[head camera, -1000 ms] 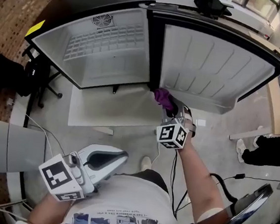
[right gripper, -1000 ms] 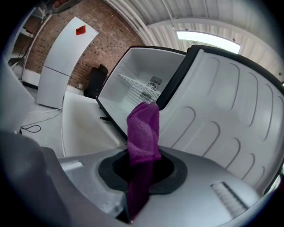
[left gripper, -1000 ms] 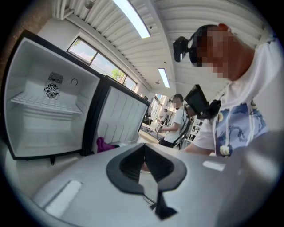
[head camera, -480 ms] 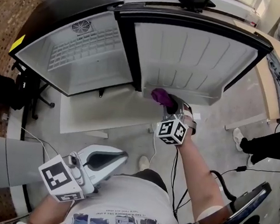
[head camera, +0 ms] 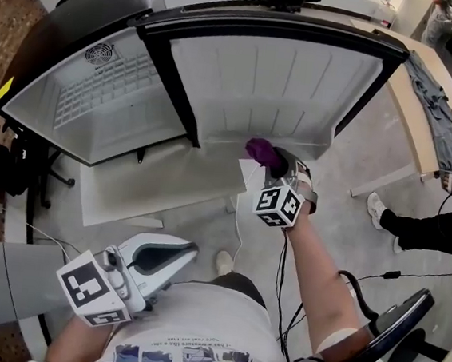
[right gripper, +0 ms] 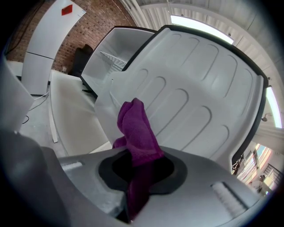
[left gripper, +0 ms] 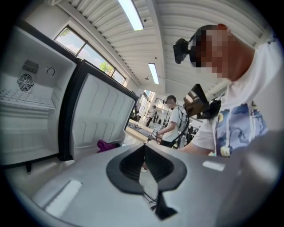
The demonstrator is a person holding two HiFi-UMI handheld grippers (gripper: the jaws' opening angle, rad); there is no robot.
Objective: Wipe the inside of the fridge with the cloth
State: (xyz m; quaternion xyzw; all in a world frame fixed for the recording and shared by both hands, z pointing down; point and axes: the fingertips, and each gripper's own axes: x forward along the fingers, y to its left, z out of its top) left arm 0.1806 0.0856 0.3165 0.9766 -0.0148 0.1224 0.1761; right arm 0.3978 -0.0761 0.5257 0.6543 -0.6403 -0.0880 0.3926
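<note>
Now the purple cloth [head camera: 260,151] sits bunched in the right claw [head camera: 276,167], which is clamped on it, free end sticking up just off the lower edge of the open fridge door [head camera: 277,81]. Touching the door liner or not, can't tell. The fridge [head camera: 98,102] cavity lies at 10 o'clock from the cloth, well apart. The left claw [head camera: 177,253] is at 7 o'clock, jaws together, nothing in them. Step looks like approach, wiping not started. The next move likely calls for swinging the cloth toward 10 o'clock into the cavity and pressing it flat on a wall.
</note>
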